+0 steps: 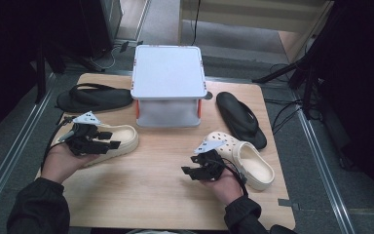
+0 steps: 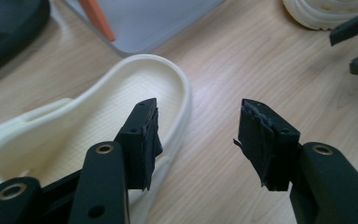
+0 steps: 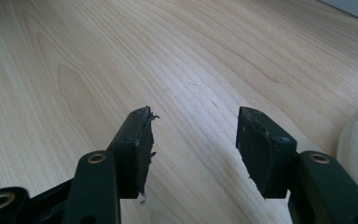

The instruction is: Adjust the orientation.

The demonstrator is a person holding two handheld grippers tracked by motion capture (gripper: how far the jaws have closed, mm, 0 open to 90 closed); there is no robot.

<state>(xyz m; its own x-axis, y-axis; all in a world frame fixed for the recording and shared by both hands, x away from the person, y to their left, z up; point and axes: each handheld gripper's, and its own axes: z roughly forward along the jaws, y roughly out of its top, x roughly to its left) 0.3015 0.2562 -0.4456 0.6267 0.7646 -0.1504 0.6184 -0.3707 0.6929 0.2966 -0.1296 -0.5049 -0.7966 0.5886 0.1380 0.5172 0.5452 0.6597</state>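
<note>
High view showed the left claw (image 1: pixel 108 139) open and empty over the left cream clog (image 1: pixel 121 136), which lay on the worktop (image 1: pixel 151 195) just in front of the grey box (image 1: pixel 168 83). Its mate, the right cream clog (image 1: pixel 246 158), lay beside the right claw (image 1: pixel 189 171), also open and empty. Both clogs looked light, foam-soft and springy, so the raised side wall or heel rim seemed the surest place to pinch.

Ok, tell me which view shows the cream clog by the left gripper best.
The left gripper view: the cream clog lies close, its open footbed plain beneath the left gripper. The high view shows it whole but small and partly hidden by that gripper. The right gripper view looks at bare table.
</note>
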